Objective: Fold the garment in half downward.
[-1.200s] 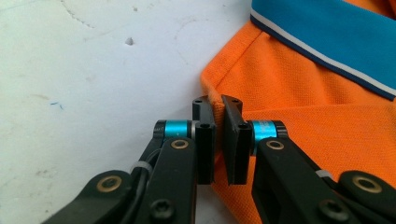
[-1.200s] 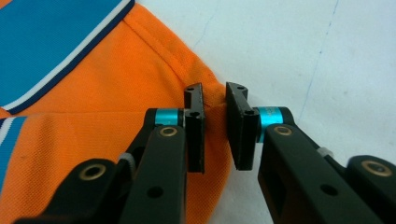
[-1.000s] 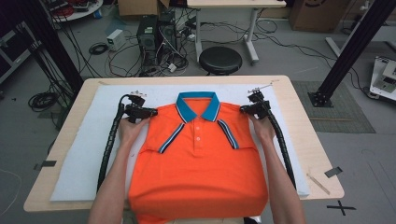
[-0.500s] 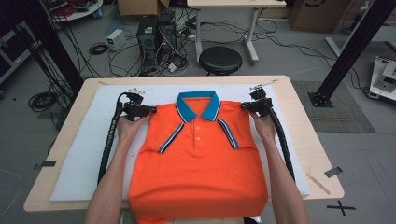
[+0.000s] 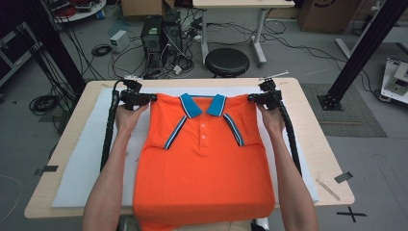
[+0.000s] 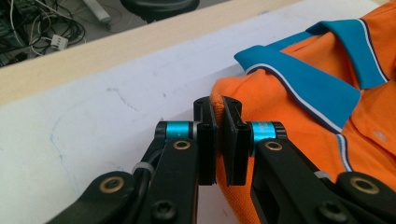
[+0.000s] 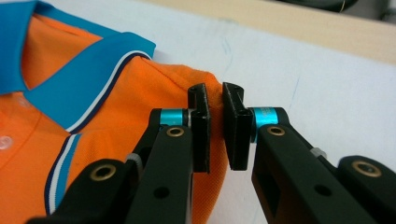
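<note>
While pinched at both shoulders, orange polo shirt (image 5: 204,163) flat on white mat (image 5: 82,159).

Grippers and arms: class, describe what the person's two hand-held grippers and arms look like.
Both the left gripper and right gripper are black, with flat black jaws, cyan collars and brass-coloured rivets. A ribbed black cable trails from each. The forearms are bare, with no sleeves or gloves.
</note>
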`<state>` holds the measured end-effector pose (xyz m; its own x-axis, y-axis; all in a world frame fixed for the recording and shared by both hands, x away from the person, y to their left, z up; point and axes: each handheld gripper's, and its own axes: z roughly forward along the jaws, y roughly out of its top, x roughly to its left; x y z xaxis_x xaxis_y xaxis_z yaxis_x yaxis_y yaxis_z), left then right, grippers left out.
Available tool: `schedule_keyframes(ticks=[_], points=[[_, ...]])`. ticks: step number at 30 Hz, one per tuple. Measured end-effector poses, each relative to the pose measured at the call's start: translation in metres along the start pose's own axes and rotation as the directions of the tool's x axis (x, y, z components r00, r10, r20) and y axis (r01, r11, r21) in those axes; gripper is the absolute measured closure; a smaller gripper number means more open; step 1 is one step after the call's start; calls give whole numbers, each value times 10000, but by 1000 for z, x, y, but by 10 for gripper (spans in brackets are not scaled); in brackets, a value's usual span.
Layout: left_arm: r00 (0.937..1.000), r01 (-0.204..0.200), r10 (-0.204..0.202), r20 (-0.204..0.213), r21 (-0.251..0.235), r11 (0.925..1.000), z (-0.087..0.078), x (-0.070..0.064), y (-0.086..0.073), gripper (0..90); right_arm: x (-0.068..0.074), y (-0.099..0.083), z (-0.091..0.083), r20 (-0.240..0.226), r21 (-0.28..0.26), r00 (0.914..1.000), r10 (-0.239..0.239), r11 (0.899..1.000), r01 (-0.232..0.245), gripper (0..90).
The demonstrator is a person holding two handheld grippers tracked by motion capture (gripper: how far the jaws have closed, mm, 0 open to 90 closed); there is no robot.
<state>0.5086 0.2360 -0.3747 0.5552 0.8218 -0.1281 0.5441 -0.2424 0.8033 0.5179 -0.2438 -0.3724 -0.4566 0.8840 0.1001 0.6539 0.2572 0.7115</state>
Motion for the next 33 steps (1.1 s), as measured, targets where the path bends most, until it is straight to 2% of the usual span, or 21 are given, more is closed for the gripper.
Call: schedule_keyframes(ticks=[1, 4, 6, 9, 12, 13, 14, 19, 20, 22, 24, 26, 27, 29, 32, 33], points=[[10000, -10, 10, 9, -31, 10000, -2, 0, 3, 851, 0, 0, 0, 0, 0, 10000, 0, 10000, 0, 835], [9999, -147, 146, -18, -362, 9992, -9, -1, 8, 851, -1, 5, -8, -59, -471, 9999, 115, 9988, -117, 834], [10000, -67, 67, -4, -500, 9987, -12, 0, 9, 851, -3, 6, -11, -191, -601, 9997, 163, 9980, -174, 834], [9997, 123, -113, 197, -481, 9988, -13, 1, 5, 851, -3, 6, -13, -257, -641, 9996, 149, 9978, -165, 834], [9991, -35, 54, 422, -443, 9990, -14, -4, -4, 851, -2, 2, -13, -338, -374, 9994, 62, 9993, -75, 833], [9989, -36, 55, 474, -404, 9992, -13, -5, -7, 851, -2, -1, -12, -481, -291, 9988, -24, 9996, 10, 833], [9987, -4, 22, 518, -361, 9993, -13, -6, -9, 851, 0, -6, -13, -427, -238, 9990, -146, 9996, 136, 833], [9967, -200, 223, 779, -300, 9994, -18, -14, -24, 851, 4, -21, -19, -849, -404, 9963, -143, 9991, 109, 832], [9960, -146, 178, 874, -367, 9992, -21, -16, -28, 850, 5, -29, -24, -867, -436, 9961, -135, 9990, 97, 832], [9943, -22, 65, 1065, -405, 9992, -25, -20, -34, 850, 5, -33, -27, -987, -426, 9950, -128, 9991, 87, 832], [9942, -125, 167, 1059, -409, 9991, -29, -25, -41, 849, 6, -47, -34, -1340, -428, 9908, -182, 9990, 125, 831], [9948, -197, 230, 992, -345, 9992, -33, -31, -48, 849, 7, -52, -36, -1368, -451, 9904, -220, 9989, 160, 830], [9949, -364, 393, 933, -323, 9988, -34, -34, -52, 849, 8, -57, -38, -1363, -487, 9903, -284, 9986, 220, 830], [9932, -437, 459, 1067, -222, 9988, -38, -38, -58, 849, 9, -65, -42, -1414, -506, 9897, -209, 9986, 138, 830], [9914, -556, 610, 1161, -488, 9973, -46, -46, -68, 849, 12, -76, -47, -1537, -347, 9880, -132, 9994, 79, 831], [9907, -605, 662, 1190, -510, 9969, -49, -48, -70, 849, 13, -80, -48, -1534, -328, 9878, -275, 9992, 228, 830]])
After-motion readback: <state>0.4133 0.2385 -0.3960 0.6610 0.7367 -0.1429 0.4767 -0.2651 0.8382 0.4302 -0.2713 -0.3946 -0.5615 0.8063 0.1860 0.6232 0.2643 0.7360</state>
